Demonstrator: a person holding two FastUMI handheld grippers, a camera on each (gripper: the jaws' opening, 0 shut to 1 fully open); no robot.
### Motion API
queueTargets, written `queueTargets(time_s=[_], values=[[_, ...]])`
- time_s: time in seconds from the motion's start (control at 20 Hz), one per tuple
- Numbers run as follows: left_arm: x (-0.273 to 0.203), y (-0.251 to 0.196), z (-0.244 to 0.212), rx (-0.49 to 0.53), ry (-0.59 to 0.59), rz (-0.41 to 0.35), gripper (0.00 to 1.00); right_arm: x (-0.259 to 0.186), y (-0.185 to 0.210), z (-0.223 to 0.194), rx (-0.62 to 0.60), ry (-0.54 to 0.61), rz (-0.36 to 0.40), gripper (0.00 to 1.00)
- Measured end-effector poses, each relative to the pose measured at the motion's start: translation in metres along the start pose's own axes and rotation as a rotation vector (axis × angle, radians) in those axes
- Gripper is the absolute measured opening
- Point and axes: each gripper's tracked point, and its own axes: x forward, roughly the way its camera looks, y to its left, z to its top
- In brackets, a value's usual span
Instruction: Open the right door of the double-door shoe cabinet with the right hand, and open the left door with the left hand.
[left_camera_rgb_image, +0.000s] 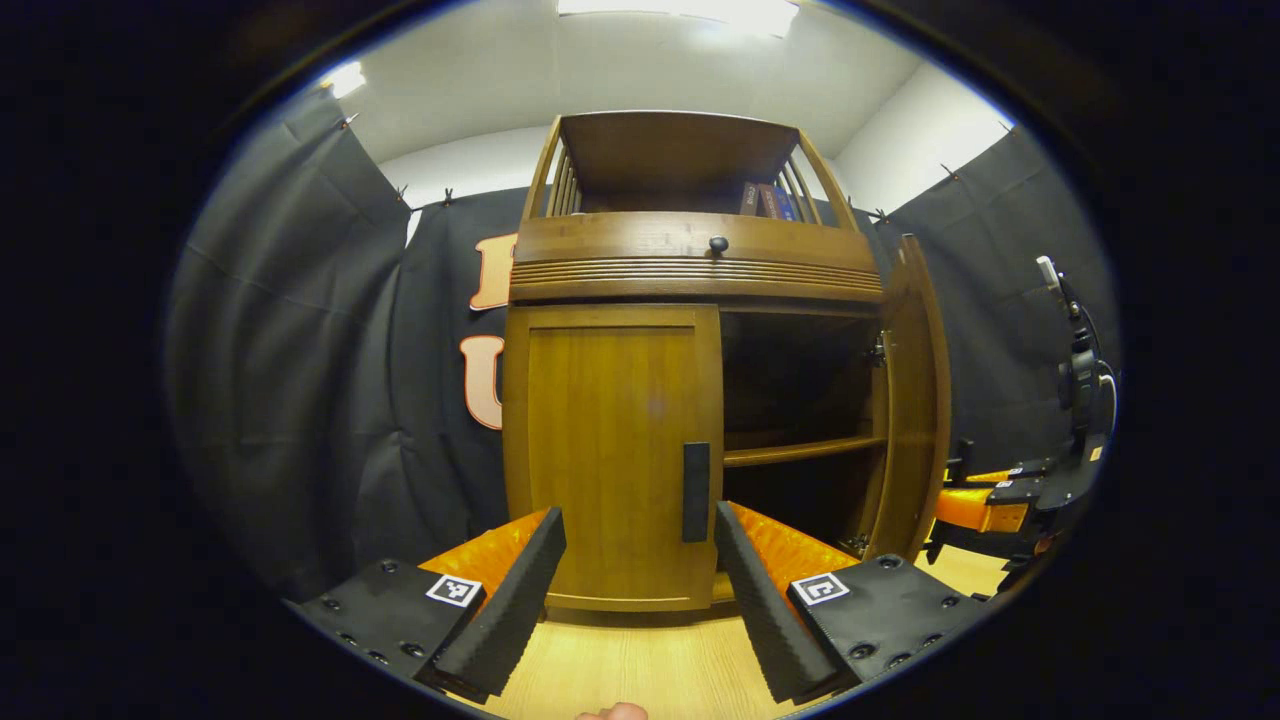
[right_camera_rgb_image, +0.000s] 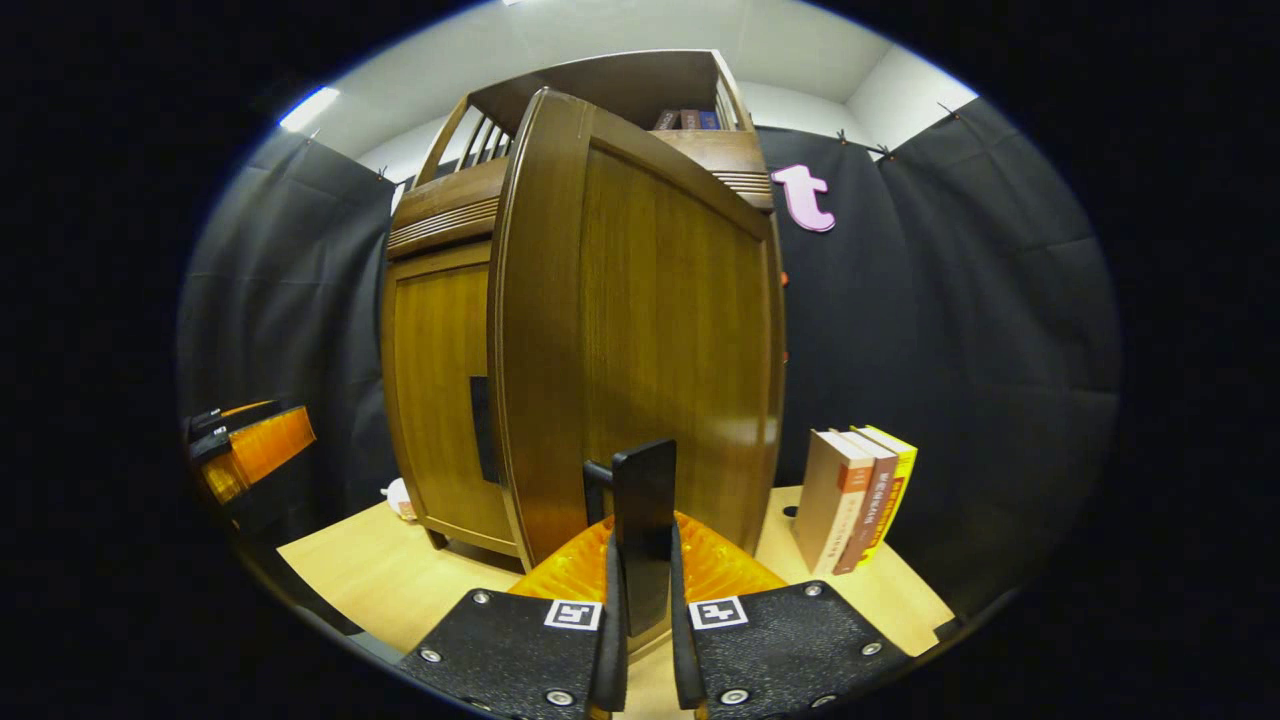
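Shoe cabinet (left_camera_rgb_image: 690, 300) of brown wood stands upright on our table (left_camera_rgb_image: 640, 660). Its right door (right_camera_rgb_image: 640, 330) hangs open, exposing one shelf (left_camera_rgb_image: 800, 452); its left door (left_camera_rgb_image: 610, 450) sits closed. Our right gripper (right_camera_rgb_image: 640, 640) clamps the right door's vertical bar handle (right_camera_rgb_image: 642, 520). Our left gripper (left_camera_rgb_image: 640, 590) gapes before the left handle (left_camera_rgb_image: 696, 490).
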Motion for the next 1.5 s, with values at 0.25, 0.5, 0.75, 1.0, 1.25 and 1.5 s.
queueTargets(time_s=[0.25, 0.5, 0.75, 1.0, 1.25, 1.5], values=[[0.003, -0.018, 0.000, 0.000, -0.002, -0.028, 0.94, -0.016, -0.034, 0.001, 0.011, -0.002, -0.055, 0.12], [0.004, -0.024, -0.004, -0.005, 0.005, -0.042, 0.94, -0.024, -0.067, 0.000, 0.020, -0.002, -0.102, 0.05], [0.007, -0.031, -0.005, -0.008, 0.009, -0.043, 0.94, -0.034, -0.102, -0.003, 0.024, -0.008, -0.141, 0.00], [0.008, -0.035, -0.008, -0.008, 0.016, -0.041, 0.94, -0.037, -0.122, -0.005, 0.048, -0.029, -0.073, 0.00], [0.009, -0.036, -0.008, -0.005, 0.023, -0.029, 0.94, -0.034, -0.139, -0.005, 0.069, -0.056, -0.013, 0.00], [0.007, -0.035, -0.009, -0.001, 0.023, -0.020, 0.94, -0.032, -0.154, -0.004, 0.074, -0.056, 0.055, 0.05]])
